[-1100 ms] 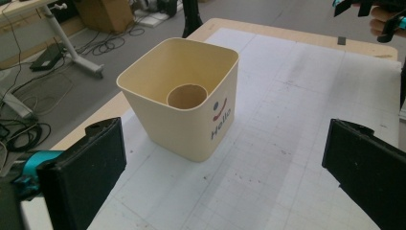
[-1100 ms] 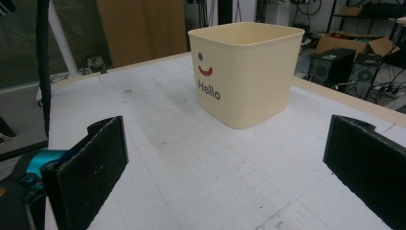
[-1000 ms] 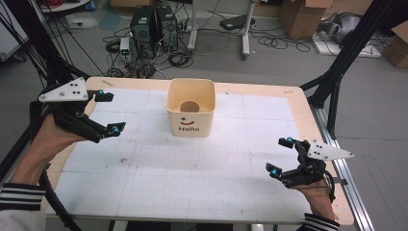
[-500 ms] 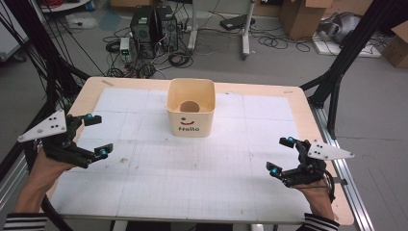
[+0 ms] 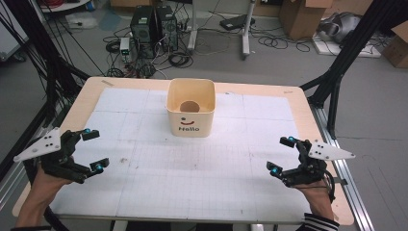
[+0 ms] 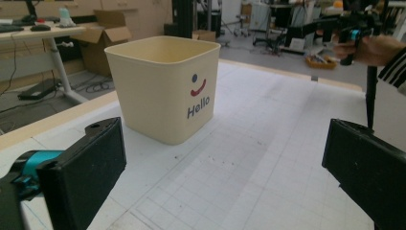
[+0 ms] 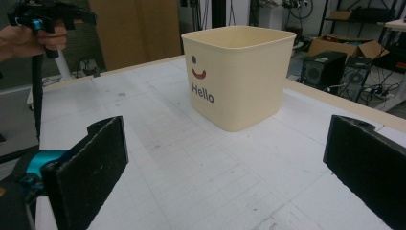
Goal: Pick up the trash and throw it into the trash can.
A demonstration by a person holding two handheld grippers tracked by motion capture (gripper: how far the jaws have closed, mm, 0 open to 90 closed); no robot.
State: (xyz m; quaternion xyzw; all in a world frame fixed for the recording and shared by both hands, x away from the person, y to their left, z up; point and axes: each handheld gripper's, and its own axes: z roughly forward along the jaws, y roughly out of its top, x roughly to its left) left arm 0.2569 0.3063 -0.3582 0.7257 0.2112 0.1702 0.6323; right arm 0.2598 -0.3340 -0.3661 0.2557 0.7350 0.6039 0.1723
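We hold the left gripper (image 5: 91, 150) over the near left part of the table (image 5: 308, 125), its jaws spread wide with nothing between them. We hold the right gripper (image 5: 281, 155) over the near right part, its jaws likewise wide apart and empty. Both stand well apart from the one container on the table, a cream square bin (image 5: 190, 114) that sits upright on the white gridded mat (image 5: 192, 183), toward the far side and about midway between our two hands.

From the high view we look down into the bin and see a brown round thing (image 5: 189, 106) lying on its floor, roughly in the middle; we cannot tell what it is. The bin's near wall carries two dark dots, a red curved mouth and the word "Hello".

In the left gripper view the bin (image 6: 163, 86) stands ahead and a little left of centre between our black jaws, its printed wall turned to the right, and our other hand with its gripper (image 6: 352, 31) shows at the top right. In the right gripper view the bin (image 7: 239, 72) stands ahead near the centre, with the left hand's gripper (image 7: 45, 19) at the top left. From these low views the bin's inside is hidden.
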